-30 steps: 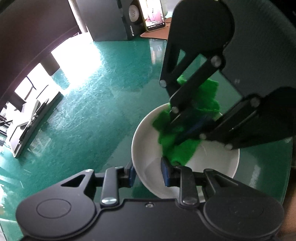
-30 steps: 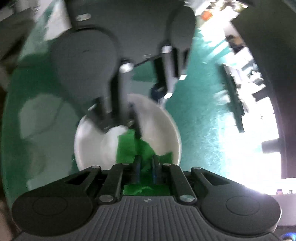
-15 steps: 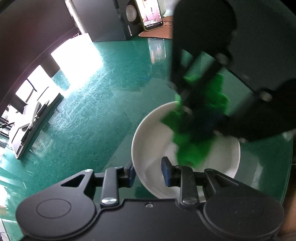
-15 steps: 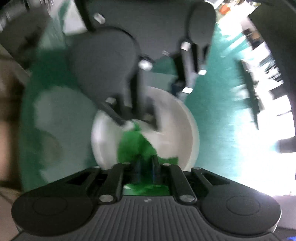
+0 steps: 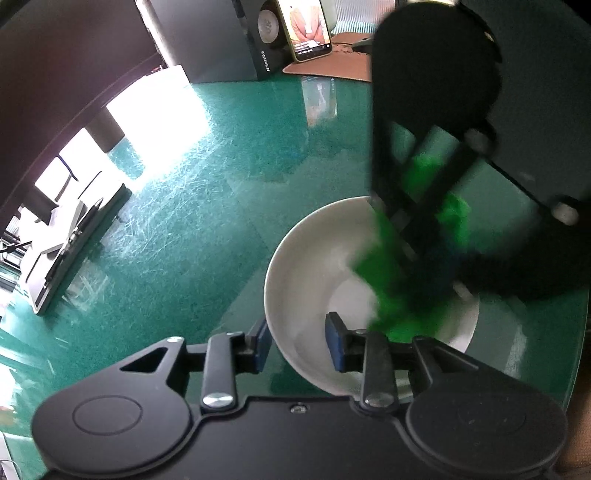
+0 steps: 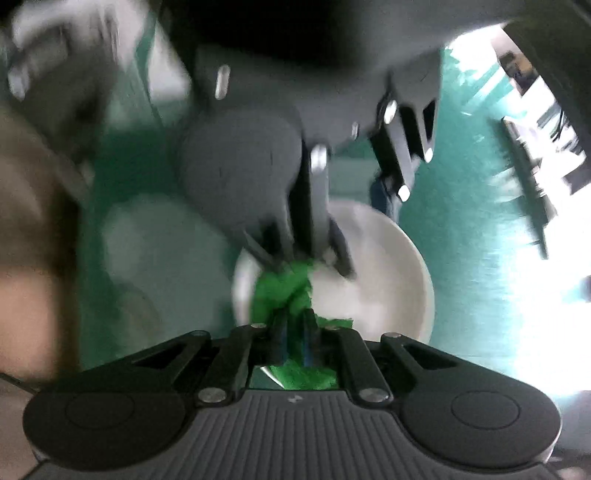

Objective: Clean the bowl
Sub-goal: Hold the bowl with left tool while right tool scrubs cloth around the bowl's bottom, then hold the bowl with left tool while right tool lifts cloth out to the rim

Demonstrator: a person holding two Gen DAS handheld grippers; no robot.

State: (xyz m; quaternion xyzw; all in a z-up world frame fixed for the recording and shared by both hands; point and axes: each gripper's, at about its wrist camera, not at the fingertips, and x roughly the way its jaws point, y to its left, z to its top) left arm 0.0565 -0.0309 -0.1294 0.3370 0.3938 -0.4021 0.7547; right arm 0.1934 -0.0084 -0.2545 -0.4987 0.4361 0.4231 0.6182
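A white bowl (image 5: 306, 266) (image 6: 388, 280) stands on the green glass table (image 5: 203, 206). My left gripper (image 5: 298, 345) straddles its near rim, one blue pad outside the wall and one inside. Its jaws are opening slightly, and the pads still rest against the wall. My right gripper (image 6: 293, 332) points steeply down into the bowl, shut on a bright green cloth (image 6: 284, 288). In the left wrist view the cloth (image 5: 384, 273) lies against the bowl's right inner side, blurred by motion, with the right gripper (image 5: 424, 280) above it.
At the far edge stand a dark speaker (image 5: 258, 40), a lit phone (image 5: 308, 29) and a brown mat (image 5: 332, 70). A grey laptop-like device (image 5: 70, 251) lies at the left. A blurred hand (image 6: 26, 258) shows at the left of the right wrist view.
The right gripper has swept the green cloth across the inside of the bowl, rightward in the left wrist view. The left gripper and the bowl have stayed put.
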